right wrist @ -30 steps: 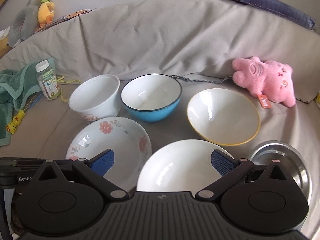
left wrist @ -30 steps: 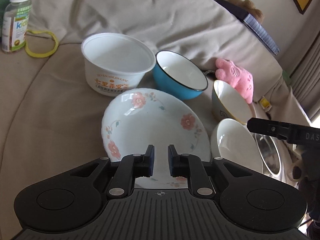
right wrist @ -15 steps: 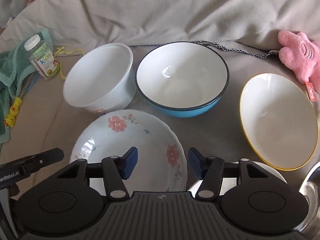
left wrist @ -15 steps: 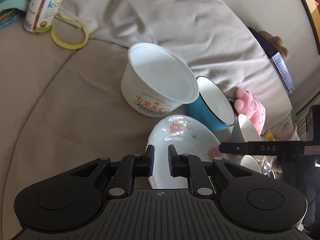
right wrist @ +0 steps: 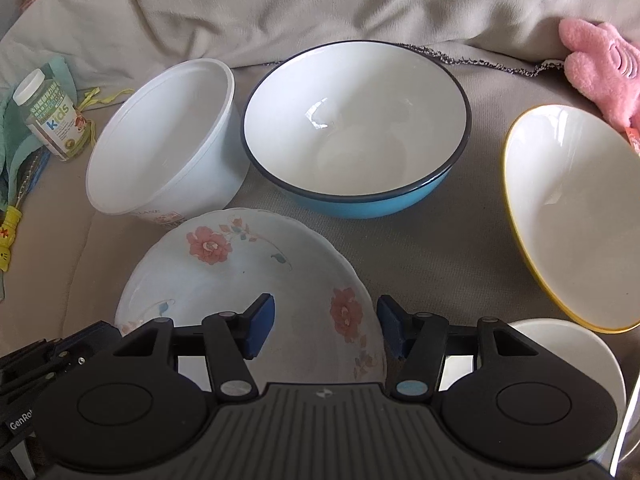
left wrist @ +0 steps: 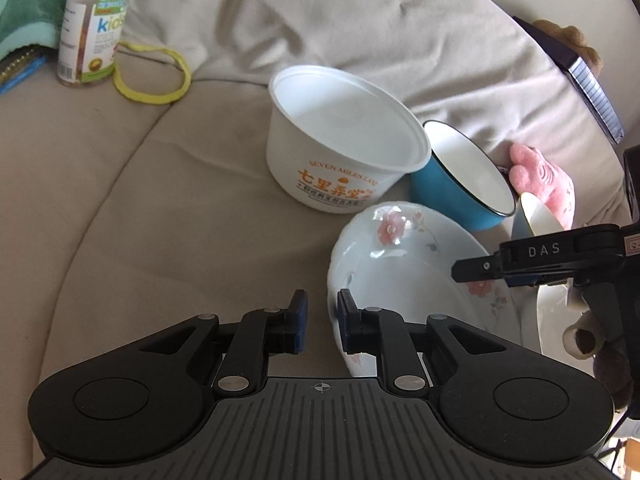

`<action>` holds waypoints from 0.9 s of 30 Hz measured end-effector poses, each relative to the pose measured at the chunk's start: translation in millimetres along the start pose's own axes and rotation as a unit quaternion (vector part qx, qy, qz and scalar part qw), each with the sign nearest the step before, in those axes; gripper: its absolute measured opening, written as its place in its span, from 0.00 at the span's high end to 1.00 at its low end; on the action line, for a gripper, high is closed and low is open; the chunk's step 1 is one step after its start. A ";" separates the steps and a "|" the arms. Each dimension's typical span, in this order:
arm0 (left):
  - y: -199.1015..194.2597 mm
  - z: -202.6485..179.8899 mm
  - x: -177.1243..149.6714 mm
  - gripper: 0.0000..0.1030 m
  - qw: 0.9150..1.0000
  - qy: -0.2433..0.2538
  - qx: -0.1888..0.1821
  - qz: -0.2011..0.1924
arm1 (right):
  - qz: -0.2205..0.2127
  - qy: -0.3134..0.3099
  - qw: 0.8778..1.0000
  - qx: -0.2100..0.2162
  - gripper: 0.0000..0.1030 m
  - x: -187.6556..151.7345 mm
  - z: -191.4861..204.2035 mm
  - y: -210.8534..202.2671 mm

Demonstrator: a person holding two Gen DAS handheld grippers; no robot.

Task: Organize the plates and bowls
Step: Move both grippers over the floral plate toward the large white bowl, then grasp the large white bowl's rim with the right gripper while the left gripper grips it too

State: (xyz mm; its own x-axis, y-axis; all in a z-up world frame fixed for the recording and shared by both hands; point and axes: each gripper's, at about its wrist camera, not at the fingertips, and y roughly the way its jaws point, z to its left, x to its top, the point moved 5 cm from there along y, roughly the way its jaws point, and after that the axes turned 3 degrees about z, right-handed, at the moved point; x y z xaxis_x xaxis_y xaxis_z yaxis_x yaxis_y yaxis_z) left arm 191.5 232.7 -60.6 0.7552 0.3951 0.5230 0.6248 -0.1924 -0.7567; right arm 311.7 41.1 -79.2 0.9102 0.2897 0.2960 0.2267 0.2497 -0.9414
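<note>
A beige sofa (right wrist: 420, 248) draped in a rumpled throw serves as the work surface, its soft cushion crowded with crockery. Nearest both cameras lies a floral plate (right wrist: 240, 276), shallow and scallop-edged, just in front of a white plastic tub (right wrist: 172, 140) and a blue enamel bowl (right wrist: 356, 120); a yellow-rimmed bowl (right wrist: 568, 208) sits to the right, a plain white bowl (right wrist: 568, 356) near the lower edge. The right gripper (right wrist: 325, 326) hangs over the plate's near right rim, its jaws about half apart and opening slightly, pads not pressing on anything. The left gripper (left wrist: 322, 322) sits at the plate's left edge, jaws nearly closed with a narrow gap and opening slightly, holding nothing; the rim appears to lie just beside the right-hand pad. The plate looks like glazed ceramic or glass: stiff, slick and breakable, likely moderately heavy, and unsteady on the yielding cushion. The thin raised rim is probably the best place to pinch. A kids' vitamin bottle (right wrist: 50, 116) and pink plush toy (right wrist: 600, 64) lie at the margins.
</note>
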 end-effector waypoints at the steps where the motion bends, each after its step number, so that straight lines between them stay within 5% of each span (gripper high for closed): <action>1: 1.1 -0.5 -0.5 0.83 1.000 0.000 -0.002 0.003 | 0.001 -0.002 1.000 -0.001 0.40 0.0 1.3 0.9; 6: 0.9 -1.6 -2.9 0.83 1.000 0.000 -0.007 0.010 | 0.001 -0.008 1.000 0.000 0.34 -1.7 9.9 0.1; 10: -4.1 1.4 -1.6 0.64 1.000 -0.004 0.005 0.001 | 0.014 -0.011 0.999 0.039 0.34 -7.5 19.2 -1.4; 18: -10.3 2.0 0.3 0.64 1.000 0.006 0.016 -0.019 | -0.026 0.001 0.999 0.046 0.34 -14.1 14.1 -25.0; 24: -36.4 -11.1 7.0 0.64 0.994 0.038 0.040 -0.097 | -0.104 0.023 0.992 0.066 0.26 -50.9 -25.6 -102.4; 27: -56.0 -31.0 11.8 0.64 0.987 0.061 0.004 -0.146 | -0.130 0.072 0.987 0.066 0.25 -84.4 -61.7 -133.4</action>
State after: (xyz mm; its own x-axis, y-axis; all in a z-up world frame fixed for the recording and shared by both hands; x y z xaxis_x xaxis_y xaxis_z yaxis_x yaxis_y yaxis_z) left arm 171.5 220.3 0.1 0.5619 0.3209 0.7624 0.8182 -0.0800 -0.5694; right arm 226.0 -73.7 11.4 0.8691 0.0691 0.4897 0.4203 0.4187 -0.8050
